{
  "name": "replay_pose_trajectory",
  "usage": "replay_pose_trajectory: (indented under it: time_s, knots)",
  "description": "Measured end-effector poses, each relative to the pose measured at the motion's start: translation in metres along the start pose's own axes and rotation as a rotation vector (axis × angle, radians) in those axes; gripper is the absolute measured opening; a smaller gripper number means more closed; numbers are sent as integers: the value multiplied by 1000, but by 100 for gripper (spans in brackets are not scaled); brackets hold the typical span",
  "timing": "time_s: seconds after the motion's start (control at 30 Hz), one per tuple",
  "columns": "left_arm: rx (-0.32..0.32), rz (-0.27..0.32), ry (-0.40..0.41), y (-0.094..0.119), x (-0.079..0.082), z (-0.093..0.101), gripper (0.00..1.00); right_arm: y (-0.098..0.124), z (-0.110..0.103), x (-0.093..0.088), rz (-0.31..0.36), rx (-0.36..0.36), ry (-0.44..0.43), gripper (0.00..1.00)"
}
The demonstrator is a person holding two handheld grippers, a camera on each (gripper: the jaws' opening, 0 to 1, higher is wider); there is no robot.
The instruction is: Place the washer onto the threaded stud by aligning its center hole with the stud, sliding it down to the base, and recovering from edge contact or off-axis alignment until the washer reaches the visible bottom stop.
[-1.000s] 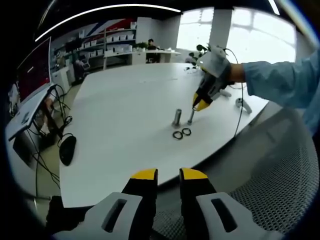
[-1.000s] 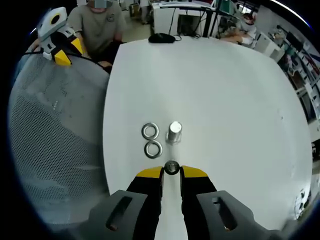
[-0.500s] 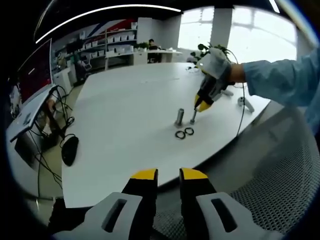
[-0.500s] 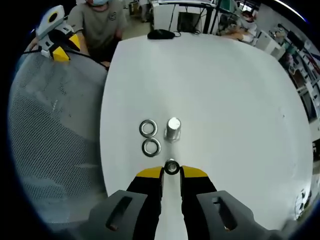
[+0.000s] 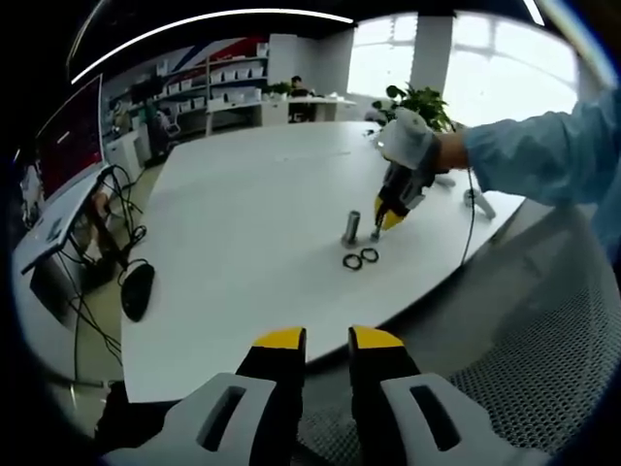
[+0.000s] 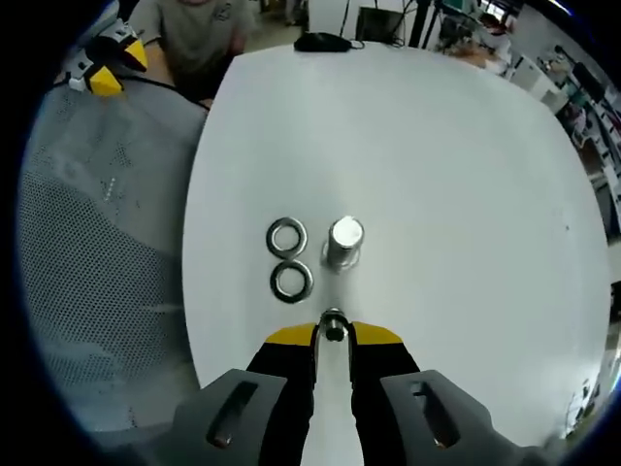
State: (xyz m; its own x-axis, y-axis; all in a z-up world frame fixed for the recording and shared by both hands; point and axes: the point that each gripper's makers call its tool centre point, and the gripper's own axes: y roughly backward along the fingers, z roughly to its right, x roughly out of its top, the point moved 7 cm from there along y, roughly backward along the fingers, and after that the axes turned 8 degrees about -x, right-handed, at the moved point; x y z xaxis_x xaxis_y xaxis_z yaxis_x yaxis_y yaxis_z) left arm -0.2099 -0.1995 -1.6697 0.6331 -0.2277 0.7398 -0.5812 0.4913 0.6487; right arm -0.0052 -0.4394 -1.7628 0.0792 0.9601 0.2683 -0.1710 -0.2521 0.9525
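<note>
A white table [image 5: 243, 214] stands in an open office, with shelves and desks behind it and a mesh chair [image 6: 97, 252] at its near edge. In the right gripper view the right gripper [image 6: 333, 335] has its yellow-tipped jaws drawn close on a small round metal piece that I take to be the washer [image 6: 333, 323], held at the tips over the table. In the left gripper view that gripper, carried by a gloved hand [image 5: 408, 146], points down at a thin upright stud [image 5: 375, 232], its tips at or just above the stud's top; whether the hole has caught the thread is too small to tell. Just beside the stud stands a thicker metal cylinder [image 6: 344, 243], and next to that two spare washers [image 6: 286, 235] lie flat, touching or nearly touching each other. The left gripper [image 5: 327, 340] hovers off the table's edge, well apart from the work, its jaws slightly apart with nothing between them. By my reading the task is at the alignment step: the washer is brought to the stud, but sliding it down to the base is not yet done. No tray or bin holds the parts; they sit loose on the table.
</note>
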Motion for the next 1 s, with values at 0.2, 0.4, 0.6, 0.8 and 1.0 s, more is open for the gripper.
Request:
replay_pose_trajectory:
  time_s: [0.2, 0.4, 0.6, 0.8, 1.0]
  knots:
    - [4, -1, -5, 0, 0, 0, 17, -13, -4, -3, -24, 20, 15, 14]
    - [12, -2, -1, 0, 0, -1, 17, -4, -3, -2, -13, 14, 6, 24]
    - [17, -6, 0, 0, 0, -2, 19, 27, -8, -4, 58, 0, -42, 33]
    - [4, -11, -3, 0, 0, -1, 20, 67, -18, -10, 210, 51, -171, 34]
    - [10, -20, 7, 0, -1, -2, 23, 97, -18, -24, 362, 6, -377, 33]
